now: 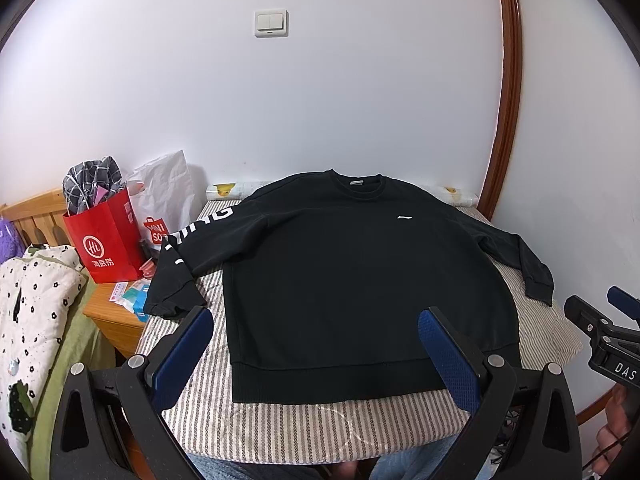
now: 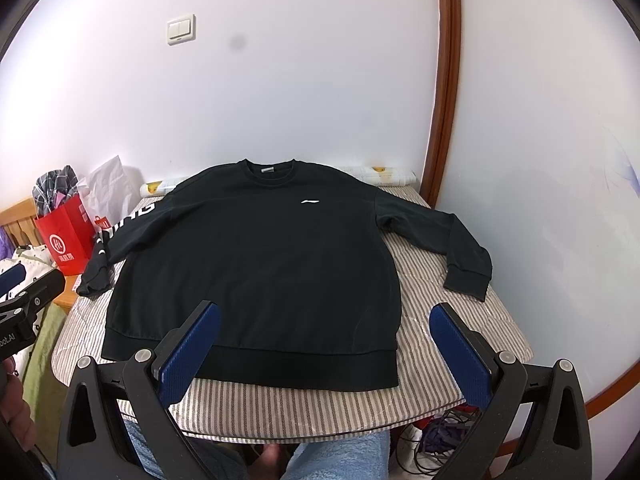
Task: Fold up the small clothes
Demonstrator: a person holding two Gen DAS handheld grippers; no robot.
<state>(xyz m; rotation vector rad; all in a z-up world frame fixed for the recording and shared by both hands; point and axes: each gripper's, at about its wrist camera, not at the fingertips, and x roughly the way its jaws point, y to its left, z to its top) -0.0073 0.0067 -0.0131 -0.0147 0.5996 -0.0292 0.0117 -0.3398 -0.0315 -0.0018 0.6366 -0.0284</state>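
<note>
A black sweatshirt [image 1: 340, 276] lies flat, front up, on a striped table cover [image 1: 280, 428], collar toward the wall, hem toward me. It also shows in the right wrist view [image 2: 260, 264]. Its left sleeve [image 1: 180, 264] with white lettering hangs over the table's left edge. Its right sleeve [image 2: 452, 248] lies spread on the cover. My left gripper [image 1: 316, 320] is open and empty, held above the hem. My right gripper [image 2: 324, 316] is open and empty, above the hem's right part; it also shows at the right edge of the left wrist view [image 1: 600, 320].
A red paper bag [image 1: 108, 240] and a white bag [image 1: 164, 200] stand on a wooden nightstand [image 1: 108, 316] left of the table. A floral quilt [image 1: 28, 320] lies further left. The wall is close behind, with a wooden door frame [image 1: 508, 92] at the right. Cables [image 2: 440, 440] lie under the table.
</note>
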